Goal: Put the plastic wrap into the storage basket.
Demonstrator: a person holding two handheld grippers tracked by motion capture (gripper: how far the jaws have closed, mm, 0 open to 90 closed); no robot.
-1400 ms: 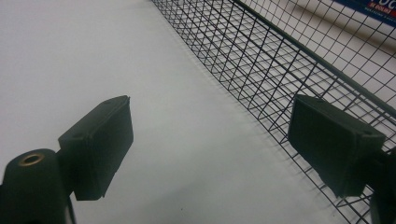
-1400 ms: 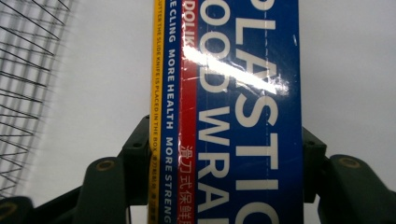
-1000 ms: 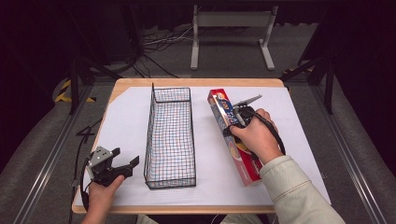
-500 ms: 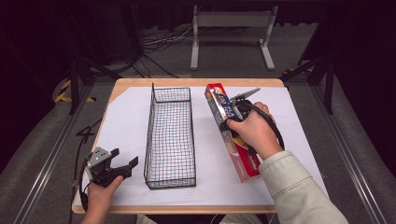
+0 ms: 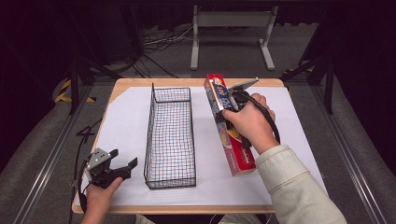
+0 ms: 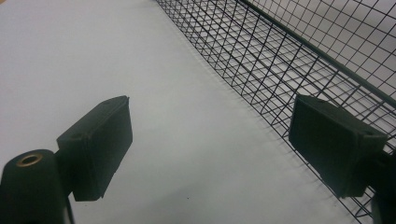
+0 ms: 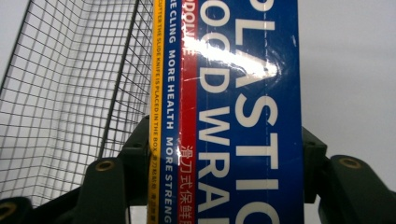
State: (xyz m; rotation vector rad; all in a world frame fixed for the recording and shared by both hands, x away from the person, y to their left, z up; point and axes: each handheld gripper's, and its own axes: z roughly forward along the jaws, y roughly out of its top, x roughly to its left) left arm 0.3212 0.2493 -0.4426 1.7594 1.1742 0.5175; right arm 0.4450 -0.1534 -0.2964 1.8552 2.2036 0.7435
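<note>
Red-and-blue long cardboard plastic-wrap box (image 5: 227, 122) lying right of black wire-mesh basket (image 5: 170, 135) on white surface (image 5: 126, 121) | right gripper (image 5: 232, 99) clamping box's far part | left gripper (image 5: 122, 160) resting near-left, jaws spread, gripping nothing

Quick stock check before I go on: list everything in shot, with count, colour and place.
basket: one, black wire mesh, middle of the table, nothing in it.
wrap box: one, red and blue, right of the basket, far end raised.
paper: one white sheet, covering the tabletop.
table: one, wood edge.
stand: one, grey, on the floor beyond the table.
left tongs: open, near left corner, beside the basket.
right tongs: shut on the wrap box.
</note>
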